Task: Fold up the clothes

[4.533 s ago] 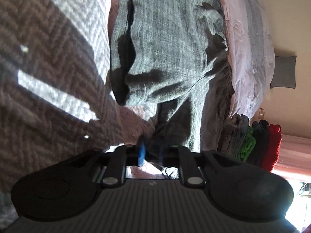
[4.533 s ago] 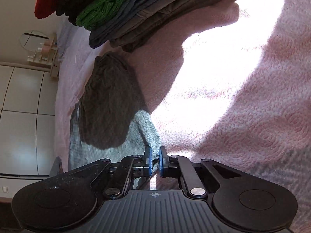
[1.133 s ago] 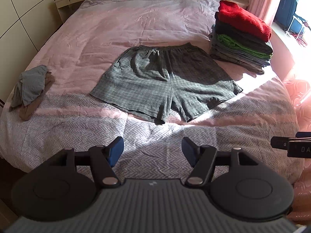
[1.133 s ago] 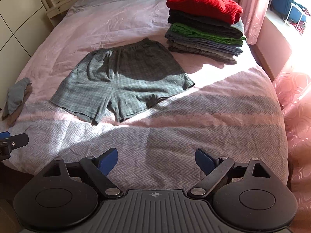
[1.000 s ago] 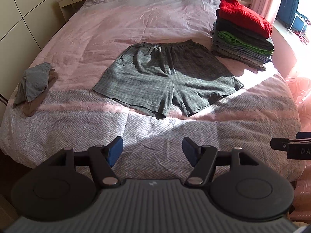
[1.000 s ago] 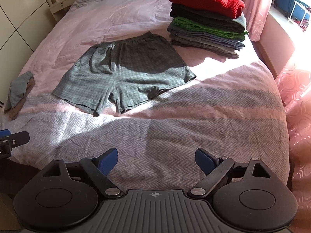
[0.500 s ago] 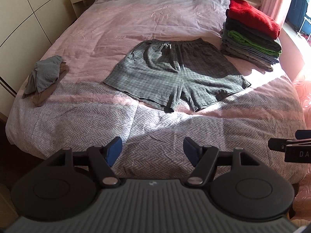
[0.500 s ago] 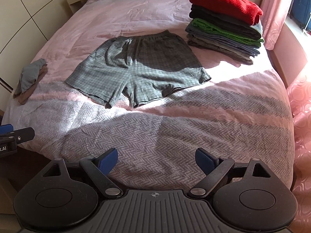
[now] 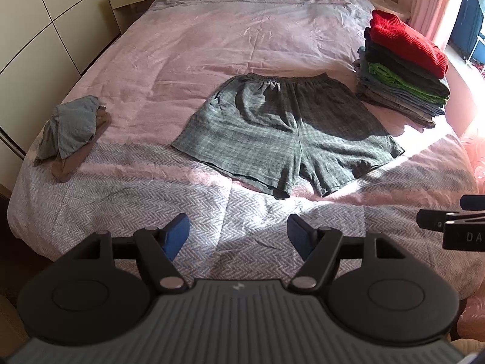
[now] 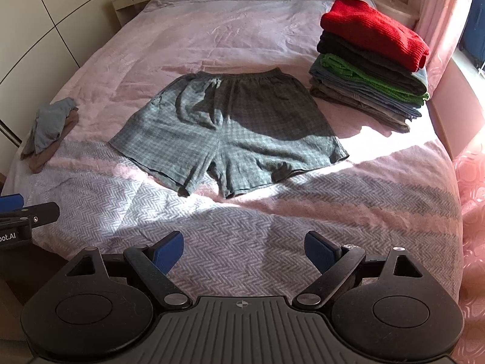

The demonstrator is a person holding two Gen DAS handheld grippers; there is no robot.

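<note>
Checked shorts [image 9: 288, 133] spread flat at frame centre on the bed [image 9: 242, 30], unfolded. Left gripper [image 9: 238, 236] and right gripper [image 10: 244, 250], lower frame: jaws wide apart, empty, left just opening further. Next move: approach and pinch one leg edge for the first fold.

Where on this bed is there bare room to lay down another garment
Free: the pink cover beyond the shorts toward the head of the bed, and the herringbone strip below their hems. Crowded: the right edge, with the folded stack, and the left edge, with the crumpled pile.
</note>
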